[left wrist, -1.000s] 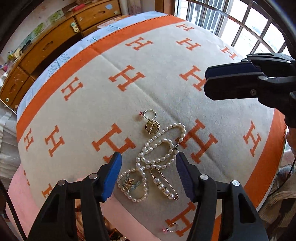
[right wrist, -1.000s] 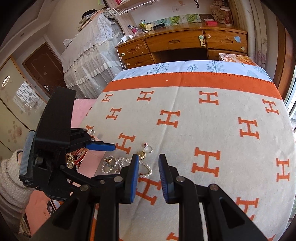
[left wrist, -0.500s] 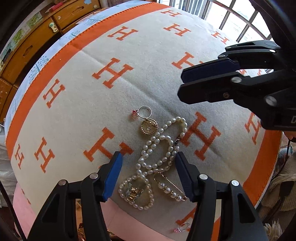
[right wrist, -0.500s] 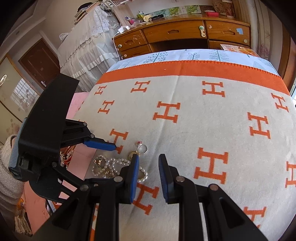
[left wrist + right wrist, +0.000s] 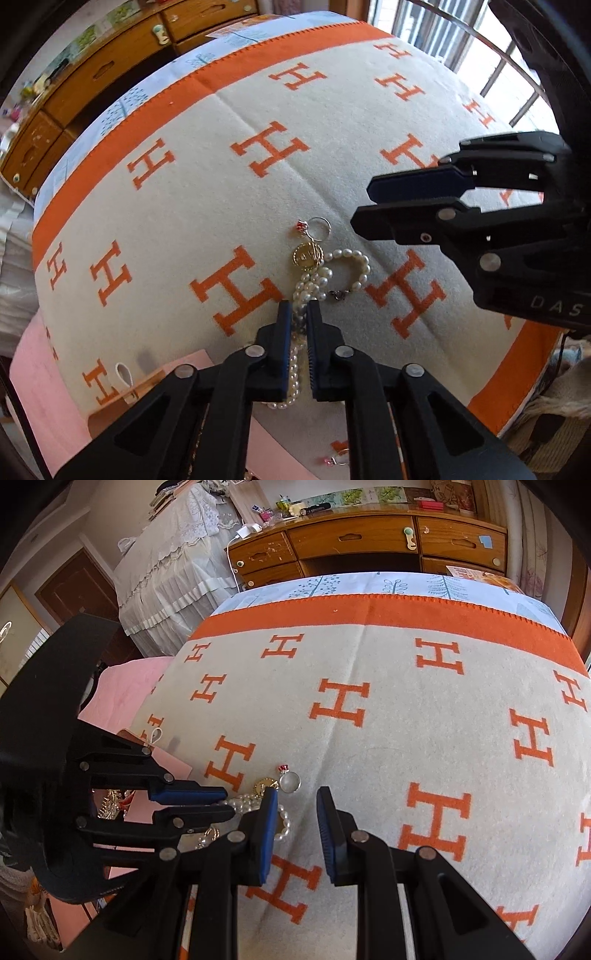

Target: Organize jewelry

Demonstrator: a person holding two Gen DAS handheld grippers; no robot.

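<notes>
Currently, left gripper (image 5: 298,314): clamped on pearl strand (image 5: 308,284), to lift it.
Right gripper (image 5: 297,812): fingers apart, beside the strand, ready to assist.

Bunched pearl strand (image 5: 317,280) on blanket (image 5: 184,206)

Home bedroom: H-patterned blanket (image 5: 369,720) covering bed, wooden drawer desk (image 5: 351,539) standing behind, barred window (image 5: 480,55) letting daylight in.
</notes>
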